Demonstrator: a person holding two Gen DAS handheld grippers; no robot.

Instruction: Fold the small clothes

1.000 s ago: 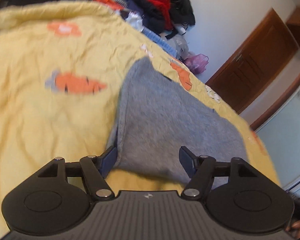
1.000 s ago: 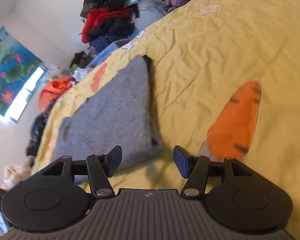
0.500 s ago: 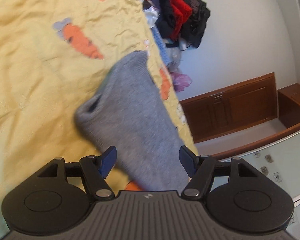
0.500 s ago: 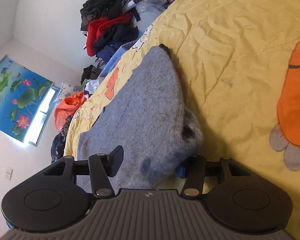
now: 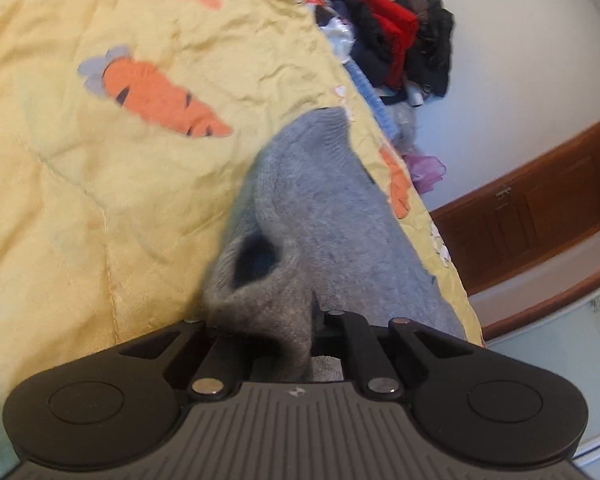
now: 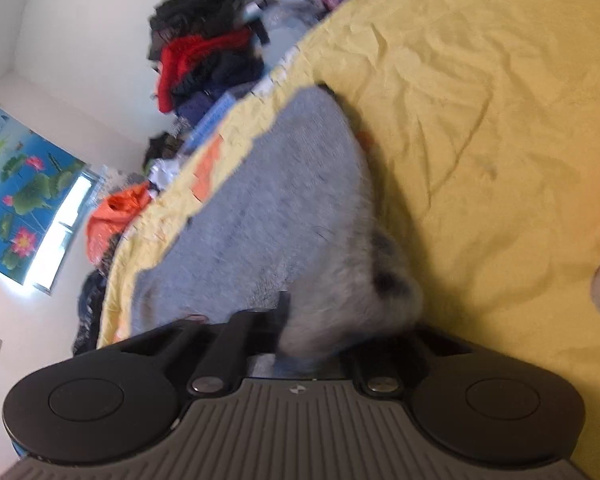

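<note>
A grey knitted garment (image 5: 324, 216) lies folded on the yellow carrot-print bedspread (image 5: 100, 184). My left gripper (image 5: 268, 332) is shut on one near corner of the garment, where the fabric bunches into a dark hollow. In the right wrist view the same grey garment (image 6: 284, 208) stretches away from me, and my right gripper (image 6: 332, 340) is shut on its other near corner. Both sets of fingertips are buried in the fabric.
A pile of red, black and navy clothes (image 5: 392, 52) sits against the wall past the bed's far edge, also in the right wrist view (image 6: 208, 60). A wooden cabinet (image 5: 540, 200) stands to the right. An orange bag (image 6: 116, 216) lies beside the bed.
Both grippers have moved onto the garment's near corners and closed on them from wide open. The held fabric is now bunched and lifted a little.
</note>
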